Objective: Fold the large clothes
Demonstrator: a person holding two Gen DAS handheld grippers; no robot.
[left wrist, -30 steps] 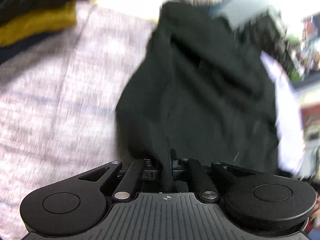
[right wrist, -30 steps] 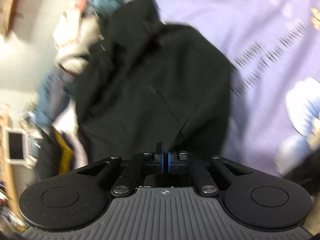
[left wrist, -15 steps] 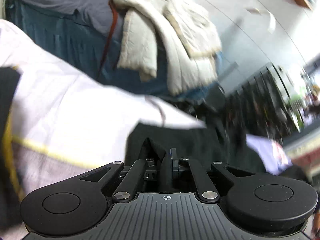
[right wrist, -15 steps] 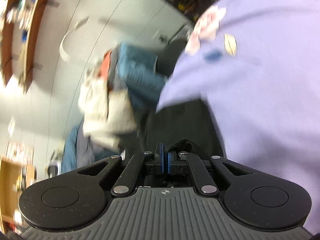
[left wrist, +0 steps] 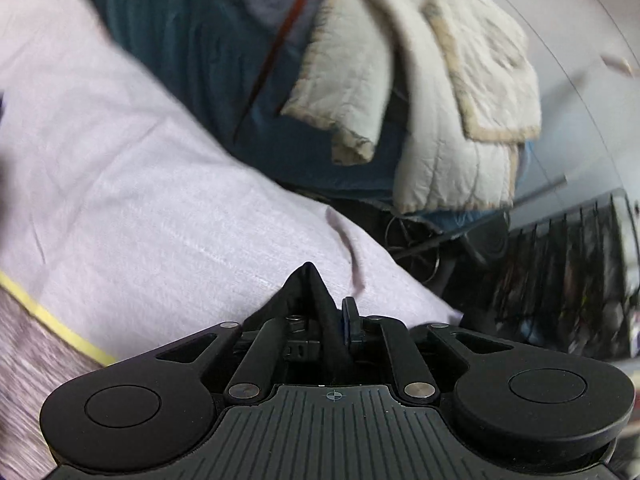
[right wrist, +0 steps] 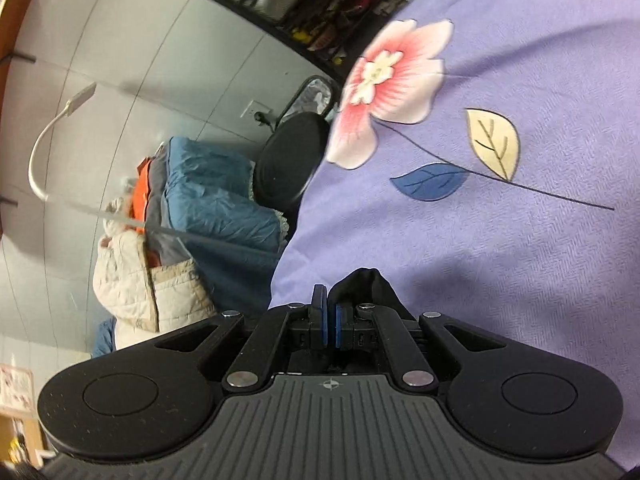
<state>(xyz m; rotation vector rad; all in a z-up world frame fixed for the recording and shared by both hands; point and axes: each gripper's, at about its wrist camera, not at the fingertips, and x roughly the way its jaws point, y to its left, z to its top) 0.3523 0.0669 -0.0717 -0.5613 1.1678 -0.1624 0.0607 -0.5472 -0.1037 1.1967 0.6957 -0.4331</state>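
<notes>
Only a small peak of the black garment (left wrist: 305, 292) shows in the left wrist view, bunched between the fingers of my left gripper (left wrist: 328, 314). The jaws there are opening, with the cloth still pinched against the blue pad (left wrist: 350, 316). In the right wrist view another fold of the black garment (right wrist: 368, 286) bulges over the right finger of my right gripper (right wrist: 329, 314), whose blue pads stand almost together on the fabric. The rest of the garment is hidden under both grippers.
Beneath the left gripper lies a lilac sheet (left wrist: 140, 168) with a yellow stripe. The purple flowered bedspread (right wrist: 500, 248) lies under the right. Past the bed's edge are a blue quilt (right wrist: 216, 200), a cream padded jacket (left wrist: 460, 112), a black chair (right wrist: 288, 160) and a dark rack (left wrist: 560, 264).
A second ago the black garment hung spread out before both grippers. Both have since swept across the bed to its edge, and only small pinched folds show.
</notes>
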